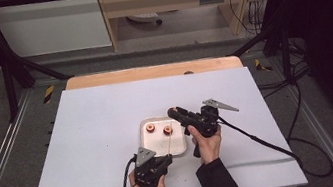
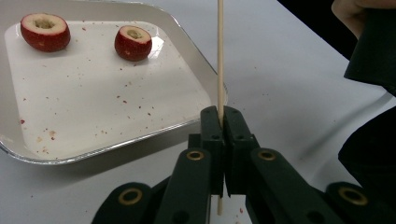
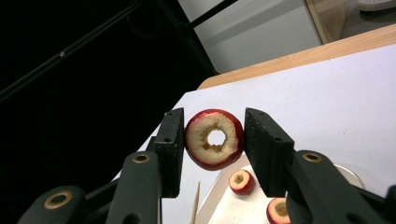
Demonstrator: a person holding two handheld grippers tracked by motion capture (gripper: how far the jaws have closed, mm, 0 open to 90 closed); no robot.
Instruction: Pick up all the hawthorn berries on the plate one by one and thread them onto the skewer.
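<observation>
A white tray (image 1: pixel 179 147) (image 2: pixel 116 144) lies mid-table with two cored red fruit pieces (image 1: pixel 150 128) (image 1: pixel 168 130) on it. In the left gripper view they sit at the tray's far side (image 2: pixel 45 31) (image 2: pixel 133 42). My left gripper (image 1: pixel 165 160) (image 2: pixel 223 114) is at the tray's near edge, shut on a thin wooden skewer (image 2: pixel 220 56) that stands upright. My right gripper (image 1: pixel 173 111) (image 3: pixel 215 140) hovers over the tray's far right corner, shut on a third cored red fruit piece (image 3: pixel 215 156), its hole facing the camera. The skewer tip (image 3: pixel 196 205) shows below it.
The white table top (image 1: pixel 100 134) has a wooden strip (image 1: pixel 151 72) along its far edge. A black cable (image 1: pixel 263 141) trails right from my right gripper. Red crumbs speckle the tray floor (image 2: pixel 93 93). Black frame bars and shelving stand beyond the table.
</observation>
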